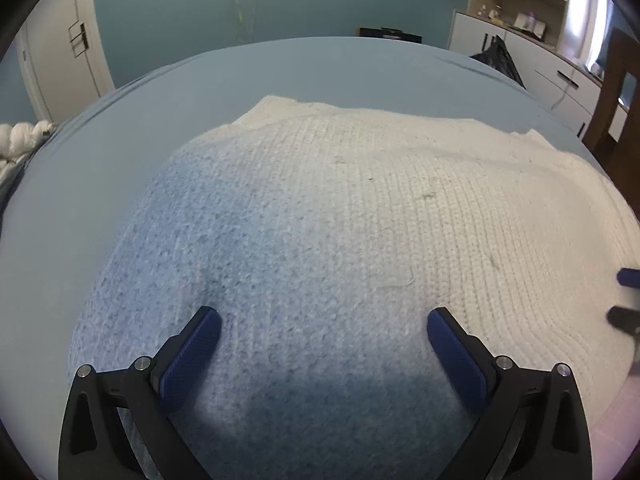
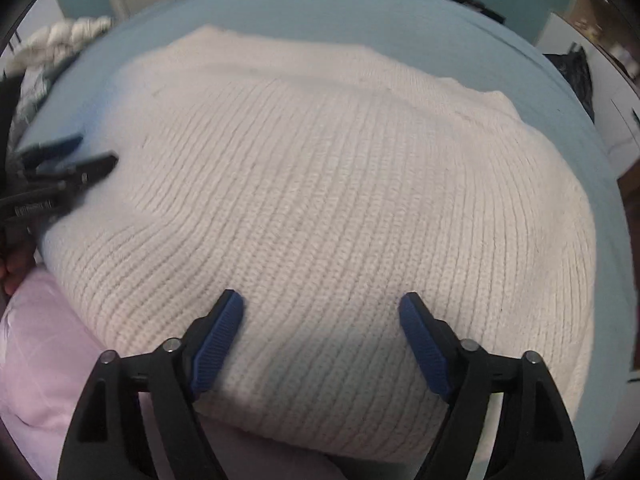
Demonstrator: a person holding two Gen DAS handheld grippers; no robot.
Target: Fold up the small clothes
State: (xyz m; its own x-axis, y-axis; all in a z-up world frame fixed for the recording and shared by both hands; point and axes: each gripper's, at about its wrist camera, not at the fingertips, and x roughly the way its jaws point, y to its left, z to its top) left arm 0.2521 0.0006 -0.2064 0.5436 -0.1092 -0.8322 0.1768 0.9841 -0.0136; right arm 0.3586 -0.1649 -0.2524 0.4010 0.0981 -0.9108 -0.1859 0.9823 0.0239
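A cream ribbed knit garment lies spread flat on the blue bed sheet; the right wrist view shows the same garment filling most of the frame. My left gripper hovers open over the garment's near left part, with only knit fabric showing between its blue pads. My right gripper stands open above the garment's near edge, nothing pinched. The left gripper also shows at the left edge of the right wrist view, at the garment's side. The right gripper's fingertips peek in at the right edge of the left wrist view.
A pink cloth lies under the garment's near left corner. White quilted bedding is bunched at the bed's far left. White cabinets and a dark wooden chair stand to the right. A dark bag sits beyond the bed.
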